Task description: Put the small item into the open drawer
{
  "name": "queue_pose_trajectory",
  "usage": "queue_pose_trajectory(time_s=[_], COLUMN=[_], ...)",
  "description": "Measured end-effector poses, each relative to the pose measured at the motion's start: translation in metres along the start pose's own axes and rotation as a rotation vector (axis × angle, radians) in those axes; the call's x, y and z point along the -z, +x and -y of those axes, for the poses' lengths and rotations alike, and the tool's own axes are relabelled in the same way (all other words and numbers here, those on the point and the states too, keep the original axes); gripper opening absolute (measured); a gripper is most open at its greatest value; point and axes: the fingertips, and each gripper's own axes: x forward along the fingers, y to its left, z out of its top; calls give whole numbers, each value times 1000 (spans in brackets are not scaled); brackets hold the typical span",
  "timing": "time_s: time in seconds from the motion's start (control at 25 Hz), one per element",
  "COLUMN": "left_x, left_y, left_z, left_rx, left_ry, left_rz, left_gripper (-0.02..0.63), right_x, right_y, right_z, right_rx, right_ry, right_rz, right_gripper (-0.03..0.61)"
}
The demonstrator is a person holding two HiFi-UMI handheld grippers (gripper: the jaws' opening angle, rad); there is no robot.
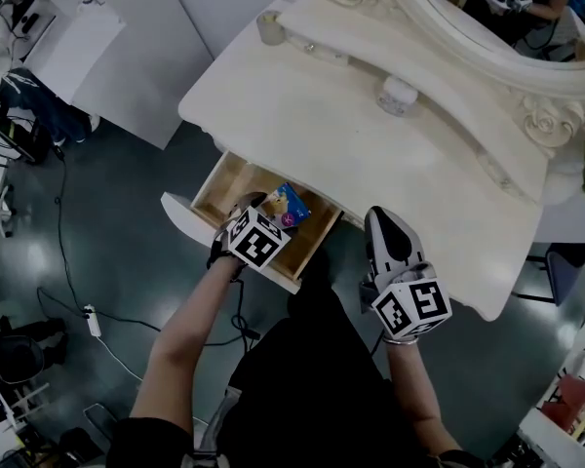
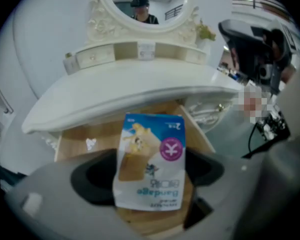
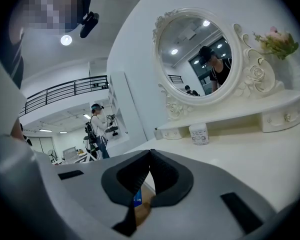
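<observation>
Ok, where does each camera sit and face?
Head view: from the head, steeply down on dressing table, open drawer, forearms, left gripper, right gripper.
Left gripper view: along its jaws, clamping the bandage packet, toward drawer and mirror.
Right gripper view: along closed jaws, toward mirror.
Head and left share the packet.

1. Looks like a recording studio: cables (image 1: pixel 64 224) and a power strip (image 1: pixel 92 321) on the dark floor.
2. One cream dressing table (image 1: pixel 370 135) and its mirror (image 3: pixel 195 59) beside bare white partitions (image 1: pixel 127 57).
3. Another person (image 3: pixel 97 129) in gear stands under a mezzanine railing (image 3: pixel 65 91).
</observation>
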Motion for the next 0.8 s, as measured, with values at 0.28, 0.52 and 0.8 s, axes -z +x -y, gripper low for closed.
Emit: queue_pose_trajectory(time_s=[0.28,0.52,0.8], left_x=[5,18,22], left_y=[25,46,62], left_z=[3,1,0], left_rx=[11,33,46], left_ry=[128,166,185], left_rz=[-101,-171,-230], left_gripper=[426,426,426], right_x=[5,8,10], right_y=[2,2,3], right_z=[6,7,9], right_rx=[5,8,15], right_ry=[11,16,14], right_rz=[-14,-25,-31], right_gripper=[5,5,5])
